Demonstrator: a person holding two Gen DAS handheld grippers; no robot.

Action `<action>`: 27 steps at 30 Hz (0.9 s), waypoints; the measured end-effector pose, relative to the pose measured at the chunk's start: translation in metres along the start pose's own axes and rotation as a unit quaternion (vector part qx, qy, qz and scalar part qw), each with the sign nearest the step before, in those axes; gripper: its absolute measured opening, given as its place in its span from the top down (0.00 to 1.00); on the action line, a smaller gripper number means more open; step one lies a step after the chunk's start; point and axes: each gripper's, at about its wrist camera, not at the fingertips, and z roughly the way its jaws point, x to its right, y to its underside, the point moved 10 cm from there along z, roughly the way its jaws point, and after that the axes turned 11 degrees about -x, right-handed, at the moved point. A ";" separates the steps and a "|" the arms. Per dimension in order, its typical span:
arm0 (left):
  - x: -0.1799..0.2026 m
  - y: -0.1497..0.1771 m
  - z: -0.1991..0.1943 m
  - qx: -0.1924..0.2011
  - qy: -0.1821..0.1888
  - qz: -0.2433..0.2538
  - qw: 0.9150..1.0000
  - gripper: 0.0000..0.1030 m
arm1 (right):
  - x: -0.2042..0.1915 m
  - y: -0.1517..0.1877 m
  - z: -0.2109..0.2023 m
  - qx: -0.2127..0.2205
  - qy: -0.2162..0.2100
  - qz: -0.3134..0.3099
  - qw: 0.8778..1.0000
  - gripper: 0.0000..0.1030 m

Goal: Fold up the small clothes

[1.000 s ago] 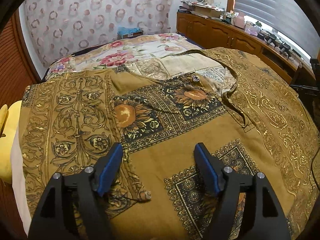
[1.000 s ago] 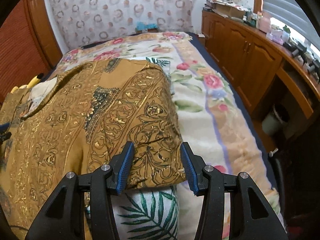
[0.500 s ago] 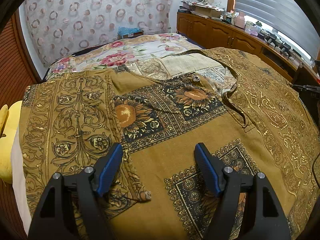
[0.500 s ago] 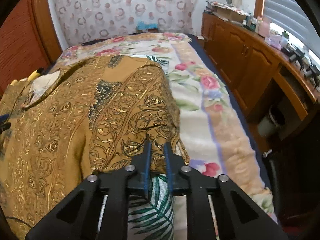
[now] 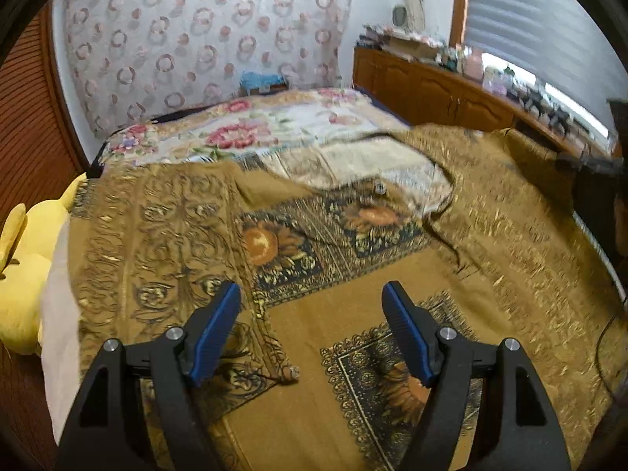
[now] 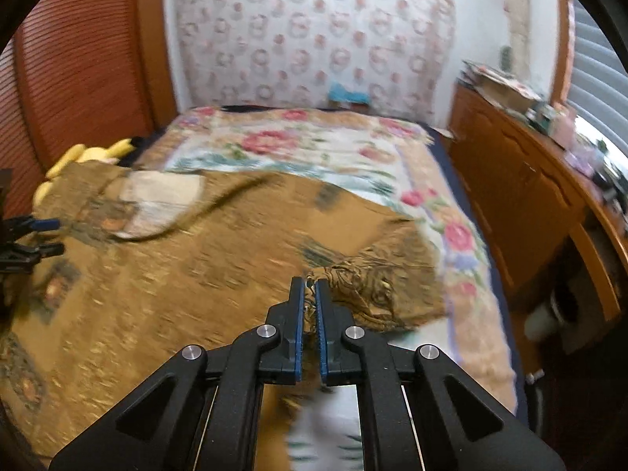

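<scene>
My right gripper [image 6: 310,294] is clamped on the right edge of the brown and gold patterned garment [image 5: 353,274], a pinch of its scrolled border bunched between the blue pads, and the jaws have just been closing on that cloth, which sits in the narrow slit between them. My left gripper [image 5: 310,337] hangs with its jaws wide apart above the lower front of the garment, nothing between them and, as far as I can judge, not touching the fabric. The garment lies spread on the flowered bedspread [image 6: 298,145], neckline towards the far end of the bed, hem towards me, so its long axis runs away from me along the bed. What my next move hangs on is that the held edge is at the garment's right side, right at my right tongs, and the body of the cloth stretches off to the left from there, towards my left tongs, which show at the left margin of the right camera's view. So I judge the fold has to go across the short axis, right edge carried over leftwards onto the front panel with the sunflower squares. My right hand is the nearer one and already has the cloth; the left is nearer the middle and could pin the fabric flat. The picture is blurred, so how much cloth is in the pinch I cannot tell
</scene>
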 end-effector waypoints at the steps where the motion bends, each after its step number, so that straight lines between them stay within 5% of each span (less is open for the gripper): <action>1: 0.000 0.000 -0.004 0.003 0.008 -0.003 1.000 0.27 | -0.009 -0.001 0.002 -0.001 -0.009 -0.006 1.000 0.97; 11: 0.005 -0.005 -0.023 0.032 0.015 -0.014 0.999 0.27 | -0.068 0.023 0.045 -0.051 -0.051 -0.037 0.997 0.96; 15: 0.003 -0.006 -0.028 0.042 0.011 -0.018 0.999 0.27 | -0.066 0.020 0.039 -0.042 -0.057 -0.030 0.997 0.83; 20: 0.003 -0.006 -0.030 0.048 0.003 -0.018 0.999 0.27 | -0.046 0.000 0.019 -0.007 -0.041 -0.014 0.999 0.62; 27: 0.005 -0.003 -0.028 0.041 0.002 -0.018 0.999 0.27 | 0.015 -0.009 0.056 -0.039 0.014 0.029 0.999 0.62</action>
